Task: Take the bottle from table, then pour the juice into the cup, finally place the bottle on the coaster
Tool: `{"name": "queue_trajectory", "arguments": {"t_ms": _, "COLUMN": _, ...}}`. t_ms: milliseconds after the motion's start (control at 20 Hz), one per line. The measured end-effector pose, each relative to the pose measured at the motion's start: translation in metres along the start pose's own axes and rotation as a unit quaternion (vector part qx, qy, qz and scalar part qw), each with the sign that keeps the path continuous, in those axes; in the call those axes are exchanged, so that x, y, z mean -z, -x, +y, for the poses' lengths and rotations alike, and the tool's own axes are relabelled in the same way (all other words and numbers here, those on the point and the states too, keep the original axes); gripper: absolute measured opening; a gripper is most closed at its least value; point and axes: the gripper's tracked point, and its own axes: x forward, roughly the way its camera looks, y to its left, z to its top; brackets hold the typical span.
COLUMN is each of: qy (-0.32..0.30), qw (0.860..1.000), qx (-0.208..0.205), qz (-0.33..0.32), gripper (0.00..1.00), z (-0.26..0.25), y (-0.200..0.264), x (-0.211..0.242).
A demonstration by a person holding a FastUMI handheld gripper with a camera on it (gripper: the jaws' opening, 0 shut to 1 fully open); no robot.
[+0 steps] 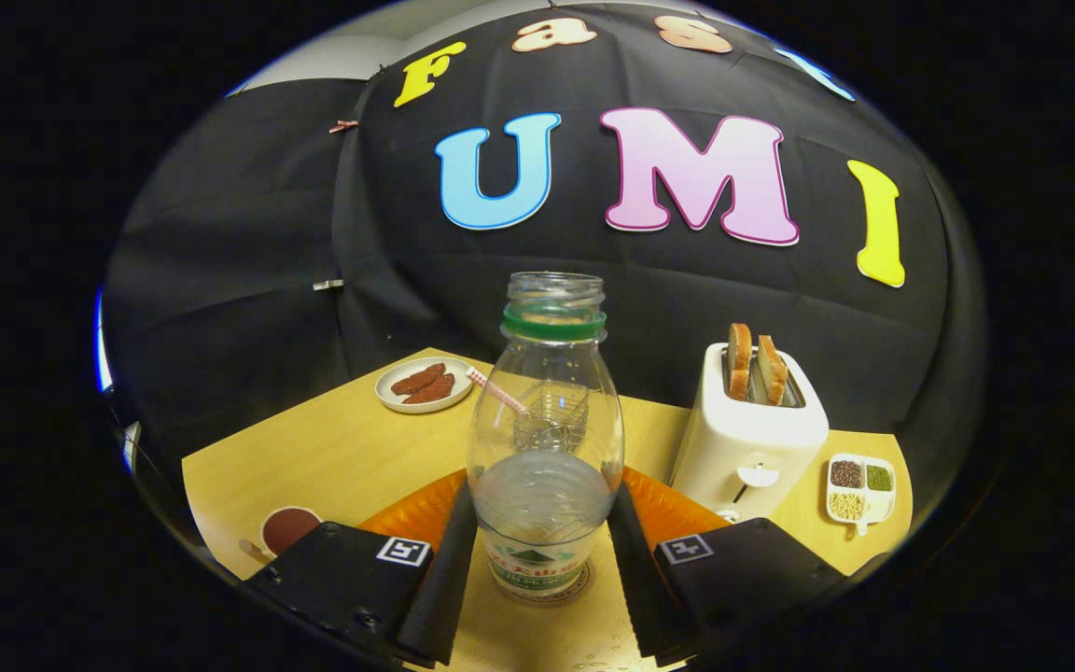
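Standing upright between the gripper's (543, 551) fingers — apparently gripped on both sides — the clear uncapped plastic bottle (545, 439) rests on a round coaster (584, 586).

White toaster (747, 448) with bread slices (755, 371), plate of sausages (424, 385), divided seed dish (860, 490)

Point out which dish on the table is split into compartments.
The small white tray beside the toaster, holding three kinds of grain. The round plate beyond the bottle between the gripper fingers is undivided.
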Motion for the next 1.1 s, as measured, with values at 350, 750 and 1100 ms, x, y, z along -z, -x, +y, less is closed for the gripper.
{"name": "queue_trajectory", "arguments": {"t_ms": 350, "qy": 0.016, "qw": 1.000, "qx": 0.003, "qz": 0.009, "gripper": 0.74, "z": -0.009, "y": -0.024, "x": 0.031}}
{"name": "queue_trajectory", "arguments": {"t_ms": 750, "qy": 0.015, "qw": 1.000, "qx": -0.010, "qz": 0.002, "gripper": 0.76, "z": -0.002, "y": -0.033, "x": 0.042}}
{"name": "queue_trajectory", "arguments": {"t_ms": 1100, "qy": 0.020, "qw": 1.000, "qx": -0.014, "qz": 0.011, "gripper": 0.79, "z": -0.001, "y": -0.030, "x": 0.049}}
